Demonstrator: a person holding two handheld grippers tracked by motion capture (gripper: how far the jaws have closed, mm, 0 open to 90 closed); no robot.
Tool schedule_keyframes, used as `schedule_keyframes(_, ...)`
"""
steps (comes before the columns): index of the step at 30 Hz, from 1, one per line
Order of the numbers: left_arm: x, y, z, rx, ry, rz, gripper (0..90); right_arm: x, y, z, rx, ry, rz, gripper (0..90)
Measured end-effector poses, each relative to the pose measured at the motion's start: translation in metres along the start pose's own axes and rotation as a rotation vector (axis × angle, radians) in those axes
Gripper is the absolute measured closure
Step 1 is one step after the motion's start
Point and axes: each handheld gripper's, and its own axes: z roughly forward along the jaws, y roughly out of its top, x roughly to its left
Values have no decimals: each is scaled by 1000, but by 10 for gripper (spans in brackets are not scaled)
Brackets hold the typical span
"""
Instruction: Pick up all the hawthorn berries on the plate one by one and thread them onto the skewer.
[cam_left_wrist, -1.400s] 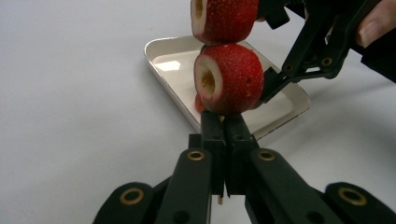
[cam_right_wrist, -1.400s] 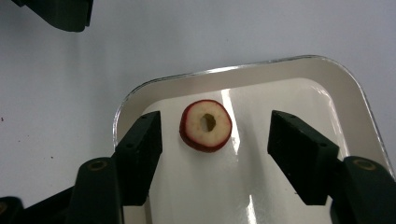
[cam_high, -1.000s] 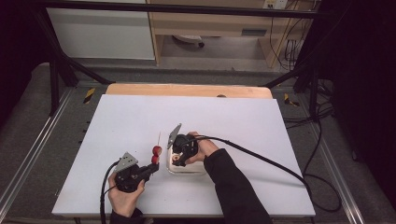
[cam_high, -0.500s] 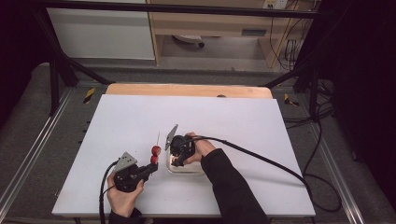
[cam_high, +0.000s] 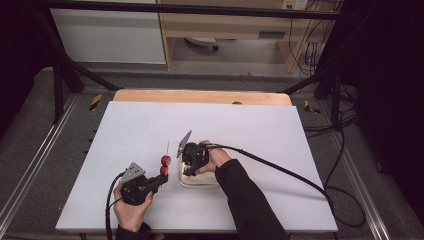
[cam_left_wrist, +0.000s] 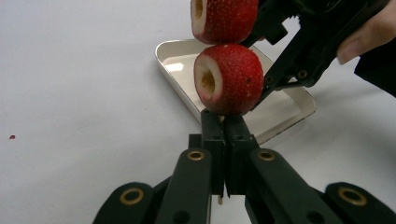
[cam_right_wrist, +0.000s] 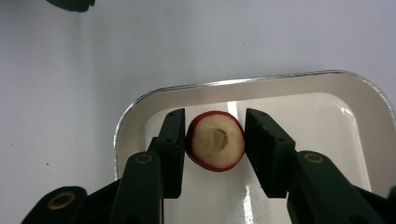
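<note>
Two red hollowed strawberries (cam_left_wrist: 228, 79) already sit threaded on a thin wooden skewer (cam_high: 167, 148), just left of the shallow white rectangular tray (cam_high: 199, 181) that serves as the landmark on the white tabletop (cam_high: 260, 135). Left of that tray, the left gripper (cam_high: 161, 179) is clenched tight on the skewer's lower end, its jaws pressed together with the stick pinched between them and the lower berry resting right above the jaw tips; the skewer stands nearly upright. Over the tray, the right gripper (cam_right_wrist: 212, 149) points down into it with a third cored strawberry (cam_right_wrist: 215, 147) between its jaws. Those jaws have just been closing; the left pad touches the fruit's skin, while a narrow gap seems to remain at the right pad, so the berry looks bracketed rather than firmly grasped, lying on the tray's floor near its left wall. I judge the step in hand to be picking the next berry for the skewer. The next move calls for finishing the squeeze gently, lifting the fruit clear of the tray's rim, carrying it left to the skewer's tip, and lining its cored hole up with the point.
</note>
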Motion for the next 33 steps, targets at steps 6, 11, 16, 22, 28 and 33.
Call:
schedule_keyframes(6, -2, 1, 1, -3, 3, 15, 887, -1, 1, -18, -51, 2, 83, 599)
schedule_keyframes(11, -3, 0, 0, -3, -1, 13, 887, -3, -2, -33, -86, -8, 162, 600)
schedule_keyframes(16, -6, 0, 3, 0, -2, 32, 887, -7, -11, -45, -125, -26, 257, 600)
schedule_keyframes(22, -13, 1, 8, 4, -18, 41, 887, -10, -27, -59, -204, -37, 364, 600)
schedule_keyframes(28, -21, 2, 14, 7, -28, 57, 887, -10, -47, -76, -350, -46, 480, 600)
schedule_keyframes(33, -29, 5, 19, 7, -42, 70, 887, -7, -63, -86, -495, -40, 552, 601)
